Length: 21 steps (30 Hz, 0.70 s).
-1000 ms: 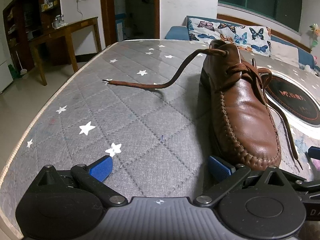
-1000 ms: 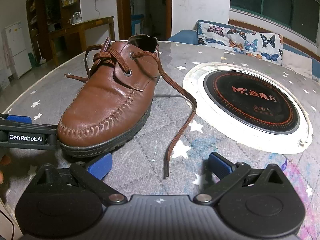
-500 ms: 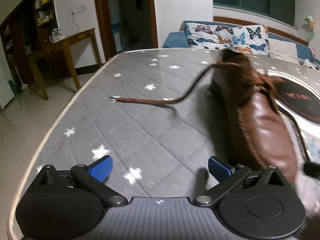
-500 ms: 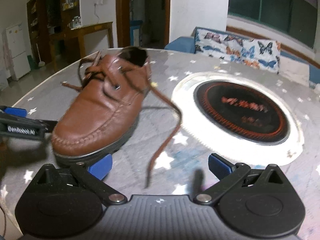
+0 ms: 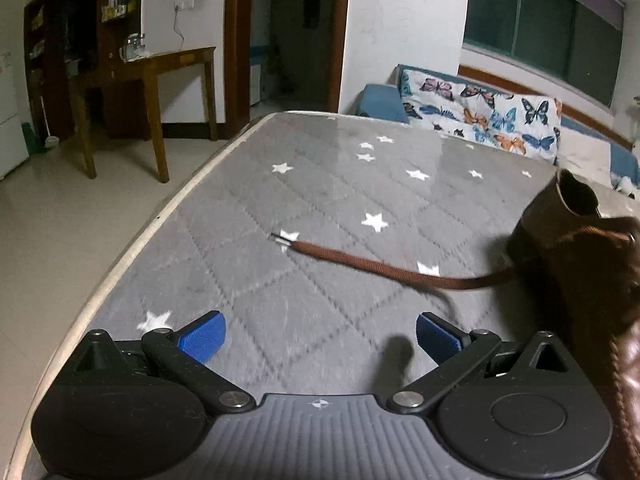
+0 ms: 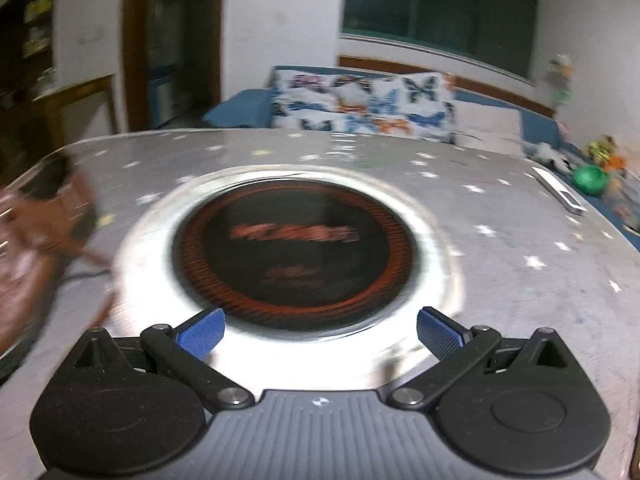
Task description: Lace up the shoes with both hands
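We are working over a round table [image 5: 304, 200] covered in a grey quilted cloth scattered with white stars, its pale rim curving along the left side. Our left gripper [image 5: 318, 334] is hanging just above that cloth with its blue pads spread wide and nothing between them. The brown leather shoe [image 5: 580, 276] is sitting at the far right of the left wrist view, heel opening facing away, partly cut off by the frame edge. One brown lace [image 5: 372, 266] is trailing from the shoe leftward across the cloth, its tip lying on a white star, ahead of the left gripper and apart from it.

Our right gripper [image 6: 320, 332] is likewise spread open and empty, and it is pointing at a black round cooktop [image 6: 296, 248] with red markings, set in a shiny pale ring at the table's middle. This view is heavily blurred; the shoe is showing only as a brown smear at its left edge [image 6: 36, 240], with a lace end hanging beside it.

Around us, the room is dimly lit. A wooden side table [image 5: 168, 76] is standing on pale floor tiles to the left, next to dark shelving and an open doorway. Beyond the round table, a blue sofa [image 5: 380, 96] is carrying a butterfly-print cushion [image 5: 480, 112], below a dark window [image 5: 540, 16]. In the right wrist view, a green ball [image 6: 588, 180] and other small things too blurred for us to identify are lying at the far right.
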Motion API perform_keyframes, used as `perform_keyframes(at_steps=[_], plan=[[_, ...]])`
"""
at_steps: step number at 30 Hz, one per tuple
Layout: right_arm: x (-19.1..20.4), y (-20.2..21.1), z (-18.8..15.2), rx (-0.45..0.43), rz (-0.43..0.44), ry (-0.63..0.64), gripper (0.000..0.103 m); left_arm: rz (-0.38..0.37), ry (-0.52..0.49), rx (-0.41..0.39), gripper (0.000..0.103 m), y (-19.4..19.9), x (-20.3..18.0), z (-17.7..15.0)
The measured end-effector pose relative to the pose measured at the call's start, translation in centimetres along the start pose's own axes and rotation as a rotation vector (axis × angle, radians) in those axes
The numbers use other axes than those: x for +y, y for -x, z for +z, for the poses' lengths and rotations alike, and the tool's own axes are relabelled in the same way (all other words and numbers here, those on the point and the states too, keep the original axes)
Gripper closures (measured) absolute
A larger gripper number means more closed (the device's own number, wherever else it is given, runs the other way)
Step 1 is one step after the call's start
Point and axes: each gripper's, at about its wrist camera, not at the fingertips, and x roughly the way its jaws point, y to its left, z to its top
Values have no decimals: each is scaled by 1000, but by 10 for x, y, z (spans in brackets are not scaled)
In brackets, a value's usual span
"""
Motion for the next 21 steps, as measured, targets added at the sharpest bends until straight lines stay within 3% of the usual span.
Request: perform_keyframes(at_steps=[9,21], plan=[[-77,-50,16,-4,-122,-85,0,4,-15,-11,0,-14,0,9],[-134,-93,25,38,-161,-150,0,17,-68,2,0,-30,-9,18]])
